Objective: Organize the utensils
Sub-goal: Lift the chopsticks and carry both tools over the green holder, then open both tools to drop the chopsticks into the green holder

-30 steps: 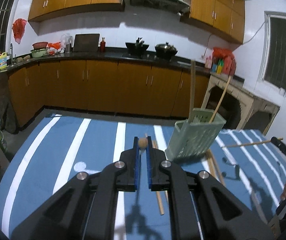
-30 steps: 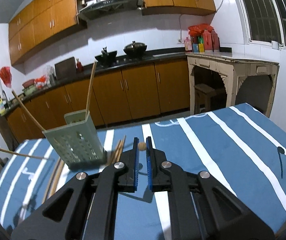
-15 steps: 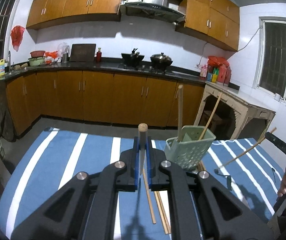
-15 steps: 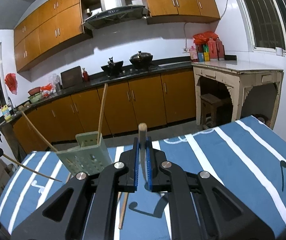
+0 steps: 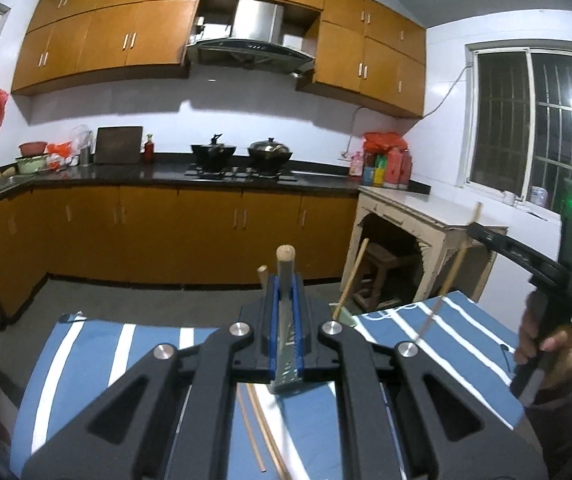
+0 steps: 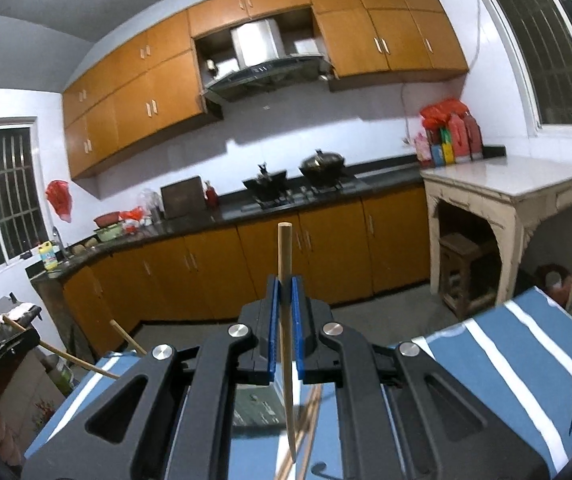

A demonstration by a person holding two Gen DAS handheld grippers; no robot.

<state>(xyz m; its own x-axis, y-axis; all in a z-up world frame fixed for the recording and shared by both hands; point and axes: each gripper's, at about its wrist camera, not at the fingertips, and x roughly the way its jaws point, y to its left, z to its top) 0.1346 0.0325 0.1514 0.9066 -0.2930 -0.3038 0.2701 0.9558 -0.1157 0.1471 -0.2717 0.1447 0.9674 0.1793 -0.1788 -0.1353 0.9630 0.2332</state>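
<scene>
Left tongs (image 5: 284, 280) clenched on an upright chopstick (image 5: 285, 264), round butt end poking above the blue pads (image 5: 272, 320). Right tongs (image 6: 284, 282) likewise clenched on a second chopstick (image 6: 286, 280), point hanging down over the cloth. Just beneath, mostly hidden by the tongs: green holder (image 6: 254, 404), with stick ends (image 5: 350, 276) rising out of it. Loose chopsticks (image 5: 260, 428) lying flat on the worktop (image 5: 86, 364) close to the holder, more of them (image 6: 305, 428) seen between the right fingers. Blue cloth with white stripes covering the worktop. Off to the right in the left view, a hand (image 5: 545, 344) gripping the other black handle. Beyond the worktop's far edge: grey floor, a stool (image 6: 465, 276) under a pale side table (image 6: 513, 188) carrying red bottles (image 6: 453, 136). Farthest back: orange cabinets (image 5: 166, 236), dark counter with two woks (image 5: 246, 152) on the hob, range hood (image 5: 252, 40) above, barred windows (image 5: 533, 128) on the walls.
</scene>
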